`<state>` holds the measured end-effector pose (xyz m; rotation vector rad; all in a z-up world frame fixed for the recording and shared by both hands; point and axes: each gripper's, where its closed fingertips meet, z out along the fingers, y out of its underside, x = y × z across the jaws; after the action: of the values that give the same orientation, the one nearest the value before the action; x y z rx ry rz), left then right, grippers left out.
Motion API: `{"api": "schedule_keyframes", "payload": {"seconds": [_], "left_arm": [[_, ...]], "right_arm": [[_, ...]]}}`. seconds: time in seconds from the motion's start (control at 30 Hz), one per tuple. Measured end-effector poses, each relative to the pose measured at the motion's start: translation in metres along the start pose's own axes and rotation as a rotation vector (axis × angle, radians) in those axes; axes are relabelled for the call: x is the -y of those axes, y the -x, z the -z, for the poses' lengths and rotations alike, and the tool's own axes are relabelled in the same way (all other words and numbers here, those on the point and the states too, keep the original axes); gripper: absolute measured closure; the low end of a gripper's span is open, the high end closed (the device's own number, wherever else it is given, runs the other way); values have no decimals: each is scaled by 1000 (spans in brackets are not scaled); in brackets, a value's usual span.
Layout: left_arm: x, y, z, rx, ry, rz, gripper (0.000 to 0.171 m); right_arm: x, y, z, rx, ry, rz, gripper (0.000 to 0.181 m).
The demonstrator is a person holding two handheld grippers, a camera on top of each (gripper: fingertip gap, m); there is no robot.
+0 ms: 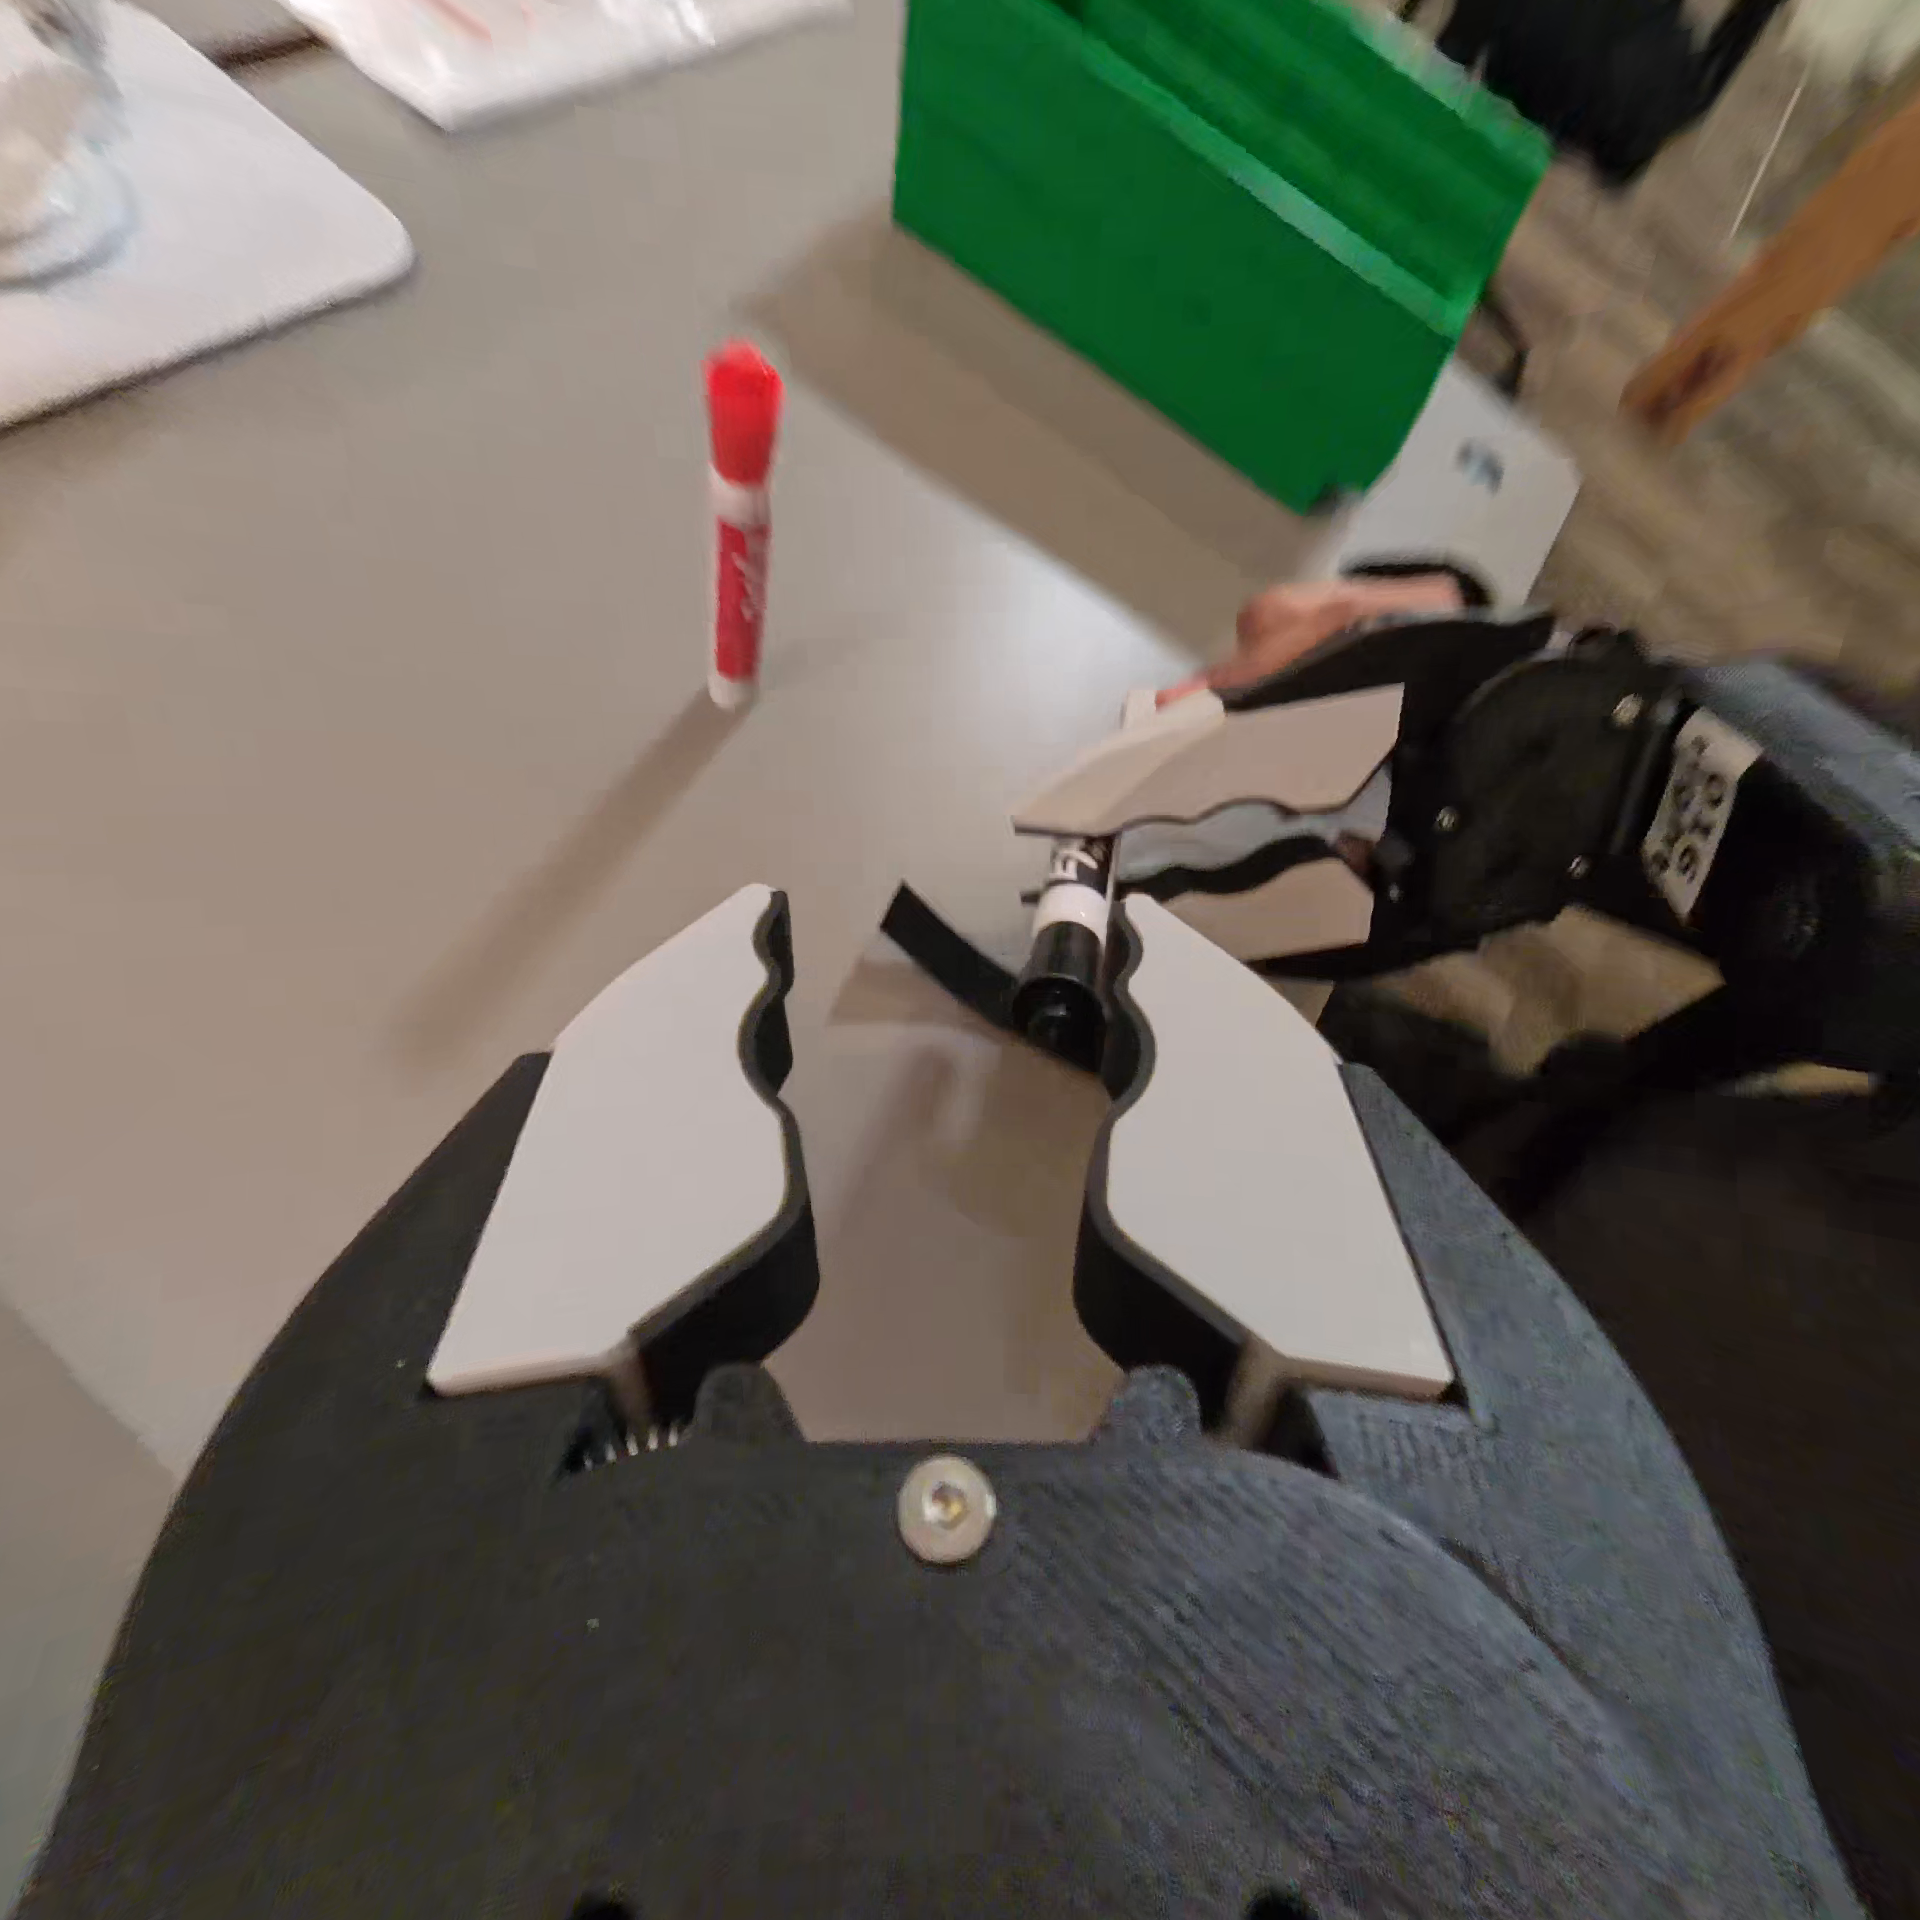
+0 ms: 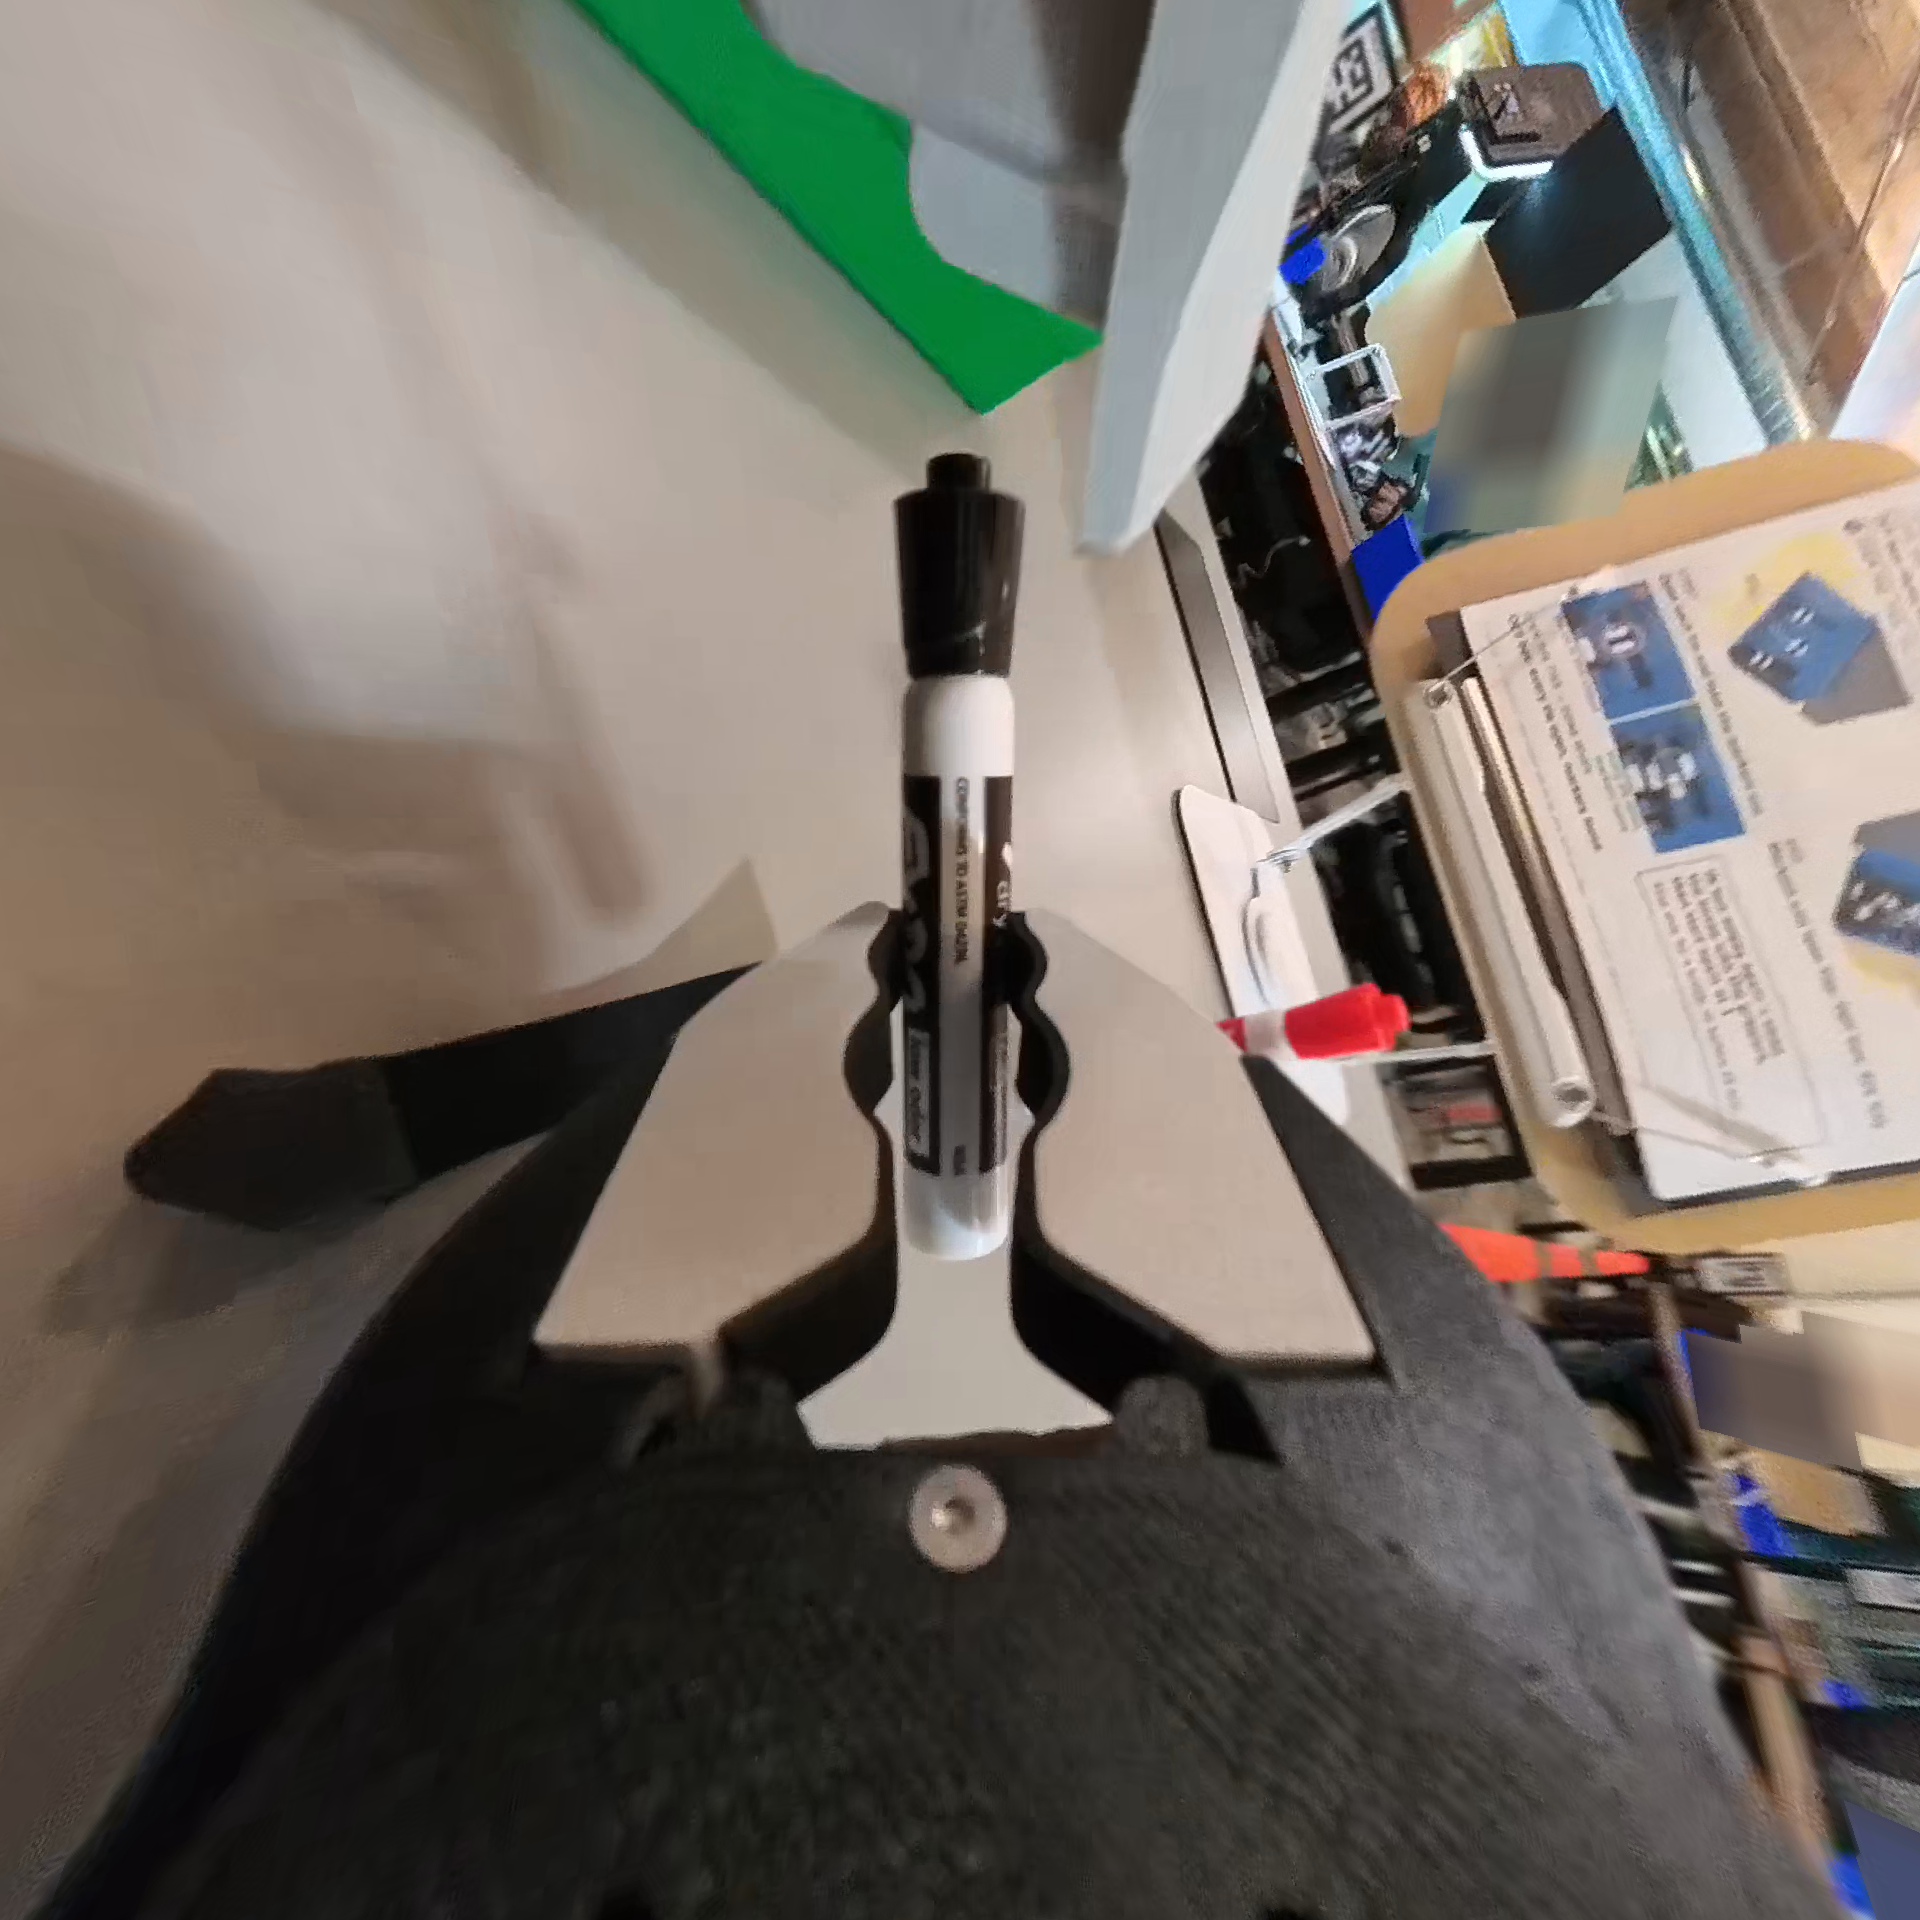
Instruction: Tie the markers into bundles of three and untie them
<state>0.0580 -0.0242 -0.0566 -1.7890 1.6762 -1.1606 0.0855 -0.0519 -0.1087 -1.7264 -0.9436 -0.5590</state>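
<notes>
My right gripper (image 2: 951, 925) is shut on a black marker (image 2: 956, 831), which it holds by the barrel with the cap pointing forward. In the left wrist view the right gripper (image 1: 1081, 831) comes in from the right, and the black marker (image 1: 1070, 935) has its cap end beside my left gripper's right finger. My left gripper (image 1: 951, 914) is open and empty above the table. A black strap (image 1: 945, 961) lies on the table between its fingertips; it also shows in the right wrist view (image 2: 312, 1122). A red marker (image 1: 740, 520) lies on the table farther ahead, and it shows in the right wrist view (image 2: 1320, 1029).
A green box (image 1: 1195, 208) stands at the back of the beige table (image 1: 312, 727). A white board (image 1: 208, 239) and a clear plastic bag (image 1: 540, 52) lie at the far left. A clipboard with a printed sheet (image 2: 1714, 831) sits on a round wooden table to the right. Some 7 cm of space lies between my two pairs of fingers.
</notes>
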Motion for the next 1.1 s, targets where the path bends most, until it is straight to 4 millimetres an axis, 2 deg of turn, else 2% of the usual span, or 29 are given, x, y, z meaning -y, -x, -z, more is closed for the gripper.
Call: {"api": "schedule_keyframes", "payload": {"seconds": [0.1,0.17,0.23,0.33,0.43,0.6,0.73,0.83,1.0,1.1], "left_arm": [[19,17,11,30,-153,95,111],[19,37,14,103,-202,116,111],[8,65,11,234,-207,94,111],[-19,105,2,416,-182,70,112],[-40,124,-9,456,-148,99,114],[-41,125,-14,420,-165,121,115],[-44,122,-20,424,-136,73,116],[-45,118,-27,417,-117,44,116],[-46,113,-34,405,-108,3,116],[-33,96,-31,344,-192,-39,118]], "right_arm": [[1,-13,4,10,-65,-172,162],[3,-25,9,12,-124,-309,162],[2,-39,14,11,-191,-449,162],[-4,-61,23,-11,-290,-622,162],[-17,-80,28,-47,-341,-738,162],[-41,-98,29,-58,-381,-885,162],[-78,-111,25,-176,-280,-915,162],[-91,-103,11,-128,-213,-963,162],[-88,-93,-12,-7,-224,-1054,162],[-67,-88,-8,76,-331,-1009,162]]}}
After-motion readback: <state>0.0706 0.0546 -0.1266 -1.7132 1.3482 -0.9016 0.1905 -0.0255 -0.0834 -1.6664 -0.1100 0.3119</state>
